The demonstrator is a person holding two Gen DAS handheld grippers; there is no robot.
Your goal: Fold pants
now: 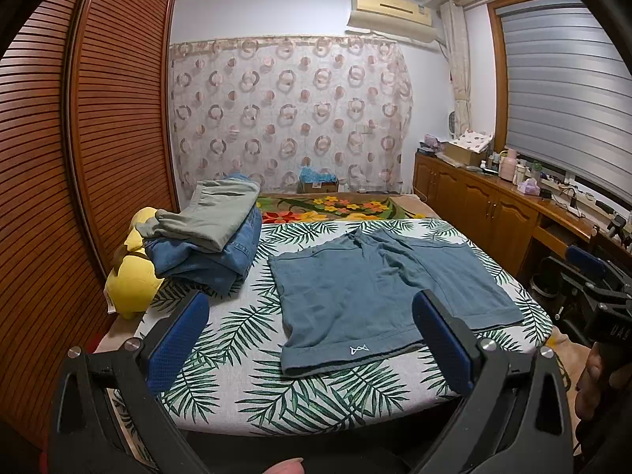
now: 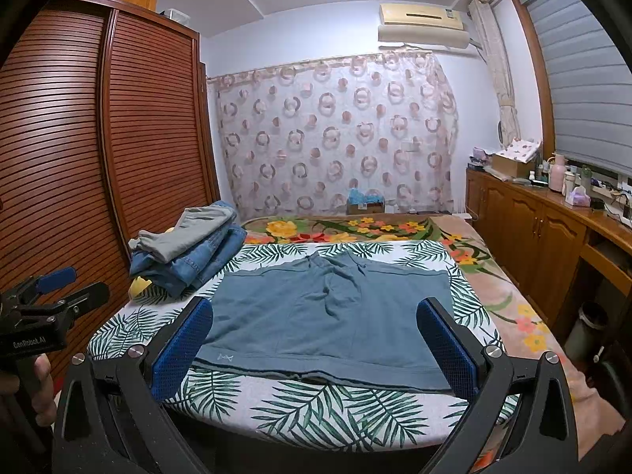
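Blue shorts [image 1: 379,296] lie flat on the leaf-print board [image 1: 237,339] on the bed, unfolded. Left tongs [image 1: 312,339] and right tongs [image 2: 316,345] both spread wide, empty, hovering near the hem. Suggest pinching one side's hem and waistband corners together, keeping the fabric taut while folding across.

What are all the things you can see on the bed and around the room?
Shorts: one, blue, flat on the leaf-print cloth.
Folded clothes: one pile, grey on denim, far left of cloth.
Soft toy: one, yellow, beside the pile.
Flowered blanket: one, behind the cloth.
Wardrobe: brown, slatted, left.
Curtain: circle-patterned, back wall.
Air conditioner: one, cream, high up.
Cabinets: wooden, right, cluttered.
Left tool: blue pads, open.
Right tool: blue pads, open.
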